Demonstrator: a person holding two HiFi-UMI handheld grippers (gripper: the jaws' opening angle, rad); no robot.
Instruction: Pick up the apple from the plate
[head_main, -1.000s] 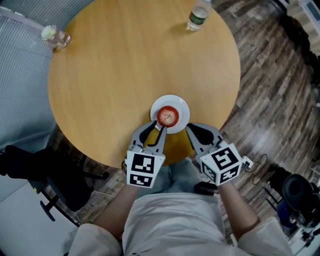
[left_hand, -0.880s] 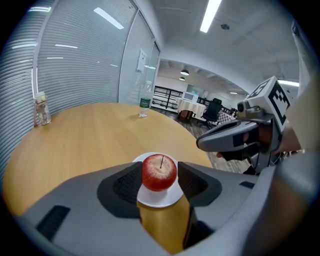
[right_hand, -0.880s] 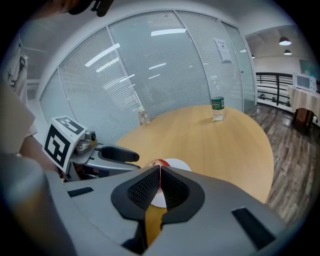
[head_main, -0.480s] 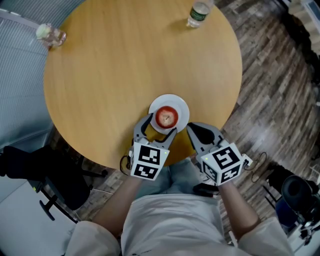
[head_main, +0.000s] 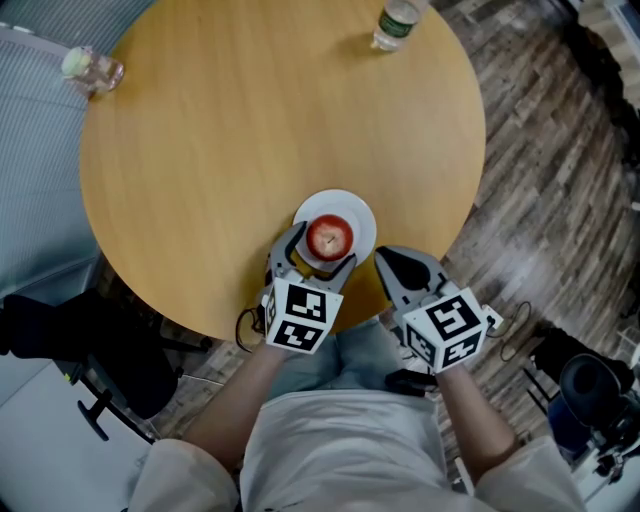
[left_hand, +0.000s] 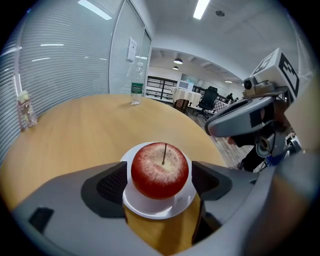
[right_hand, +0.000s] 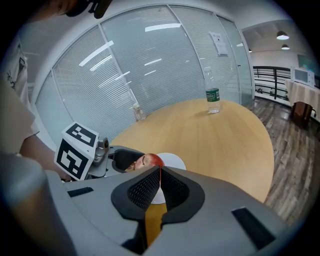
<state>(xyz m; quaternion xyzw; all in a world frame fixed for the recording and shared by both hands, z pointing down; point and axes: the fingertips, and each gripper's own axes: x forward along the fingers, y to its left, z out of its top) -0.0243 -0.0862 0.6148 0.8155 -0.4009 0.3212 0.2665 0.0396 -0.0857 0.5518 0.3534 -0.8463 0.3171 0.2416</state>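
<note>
- My left gripper (left_hand: 160, 186) has its jaws spread wide. They have just been opening. The pads stand on either side of the apple and do not press on it.
- The round red apple (left_hand: 160, 170) sits upright, stem up, in the middle of the small white round plate (left_hand: 150, 207), between my left jaws.
- The plate rests on the round light-wood table (head_main: 250, 130), near the edge closest to me.
- My right gripper (right_hand: 159, 176) has its jaws pressed together with nothing between them. In the head view it is just to the right of the plate, at the table's near edge, and does not touch the apple.
- From the right gripper view, the apple shows past the closed tips, with the left gripper around it.
- A clear plastic bottle with a green label (head_main: 395, 25) stands upright at the table's far edge, well away from the plate.
- A small clear glass container (head_main: 92, 68) stands at the far left edge. I cannot make out its contents.
</note>
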